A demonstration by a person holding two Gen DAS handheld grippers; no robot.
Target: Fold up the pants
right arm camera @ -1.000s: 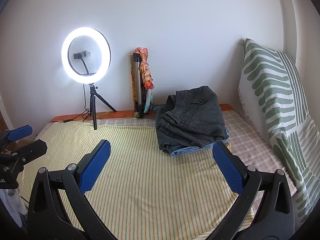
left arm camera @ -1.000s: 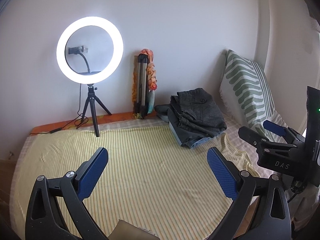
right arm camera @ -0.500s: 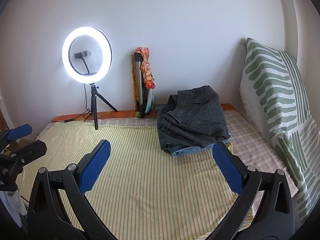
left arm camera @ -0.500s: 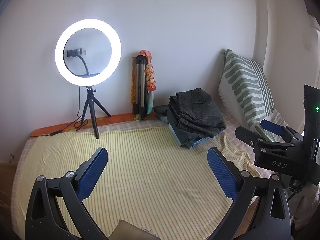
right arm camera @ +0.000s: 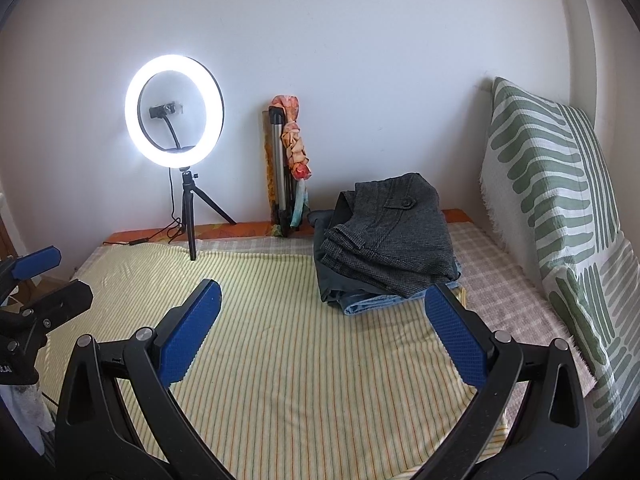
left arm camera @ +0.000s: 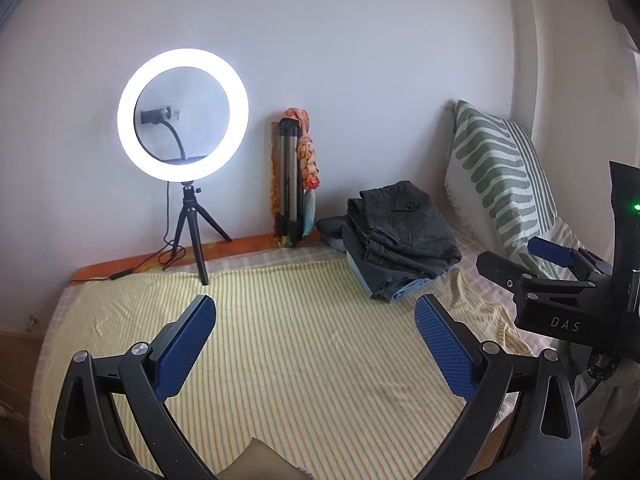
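On the bed (right arm camera: 492, 256), a yellow striped blanket (right arm camera: 304, 360) covers most of the mattress, thin ribbed weave with a few soft wrinkles. Toward the back right sits the stack of pants (right arm camera: 388, 244): a dark grey tweedy pair on top with a button tab, folded into a lumpy rectangle, and the edge of a blue denim pair (right arm camera: 376, 303) poking out underneath. Same pile in the left view (left arm camera: 400, 236).

Both tools hang above the blanket, nothing between the fingers. The left tool (left arm camera: 316, 344) is spread wide, with blue pads in a diamond grip pattern on black plastic arms. The right tool (right arm camera: 322, 334) is just as wide and stands well short of the pants. It also shows side-on in the left view (left arm camera: 532, 270).

A round glowing ring light (right arm camera: 174, 110) stands on a small black tripod at the back left, cable trailing. A folded metal tripod (right arm camera: 280, 172) leans on the wall with an orange scarf (right arm camera: 294, 144) knotted round it. A knobbly white pillow (right arm camera: 560, 184) with green stripes is propped at the right.
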